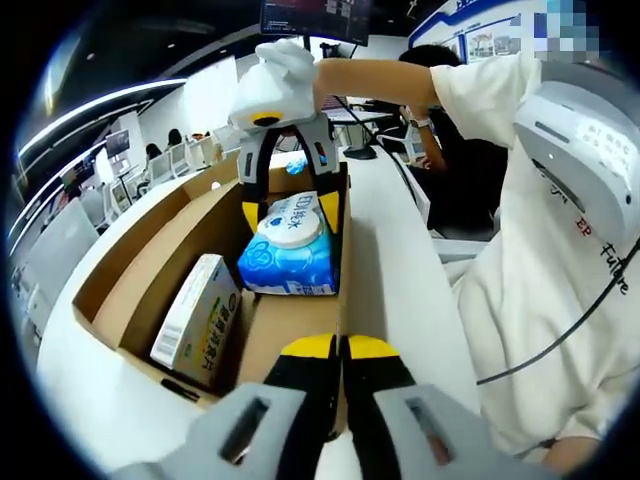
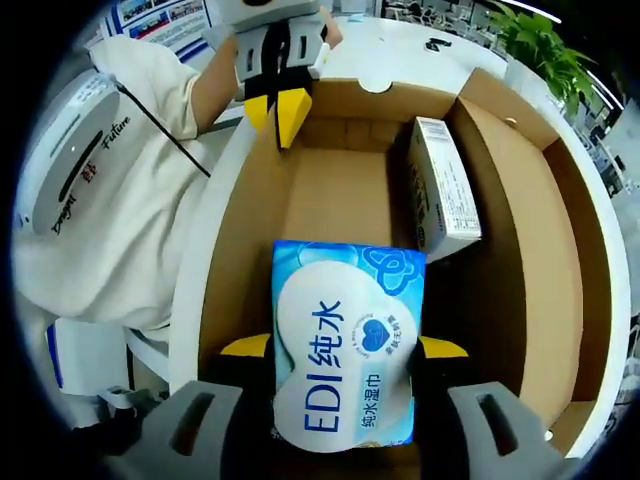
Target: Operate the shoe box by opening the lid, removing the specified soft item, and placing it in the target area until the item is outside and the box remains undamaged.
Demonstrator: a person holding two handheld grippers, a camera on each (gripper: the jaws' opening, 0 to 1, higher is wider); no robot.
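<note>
We see the right gripper (image 2: 345, 348) clamped on the wet wipes pack (image 2: 347, 345) inside the open cardboard box (image 2: 520, 200), left gripper (image 1: 340, 347) jaws together at the box's near wall.

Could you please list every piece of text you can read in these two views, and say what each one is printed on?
"EDI 纯水": on the blue wipes pack, held between the right gripper jaws.
"Future": on the person's white shirt.
Print on the white carton in the cardboard box: too small to read.
Wall posters: blurred, unreadable.
</note>
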